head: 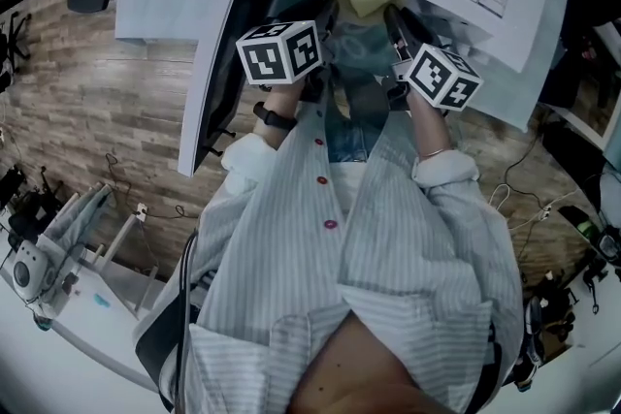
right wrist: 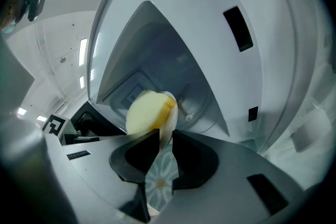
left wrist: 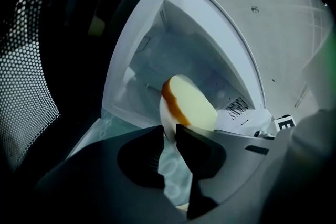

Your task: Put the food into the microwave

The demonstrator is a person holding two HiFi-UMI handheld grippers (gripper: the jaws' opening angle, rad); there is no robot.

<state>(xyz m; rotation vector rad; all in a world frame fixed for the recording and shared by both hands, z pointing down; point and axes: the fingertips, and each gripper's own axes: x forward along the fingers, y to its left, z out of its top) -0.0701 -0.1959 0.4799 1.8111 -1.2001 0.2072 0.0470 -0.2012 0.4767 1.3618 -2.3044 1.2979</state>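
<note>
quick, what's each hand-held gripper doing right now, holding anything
Left hand-held gripper: closed on the rim of the plate.
Right hand-held gripper: closed on the opposite rim of the same plate.

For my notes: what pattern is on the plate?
The plate has white flowers on pale teal; right gripper view.
</note>
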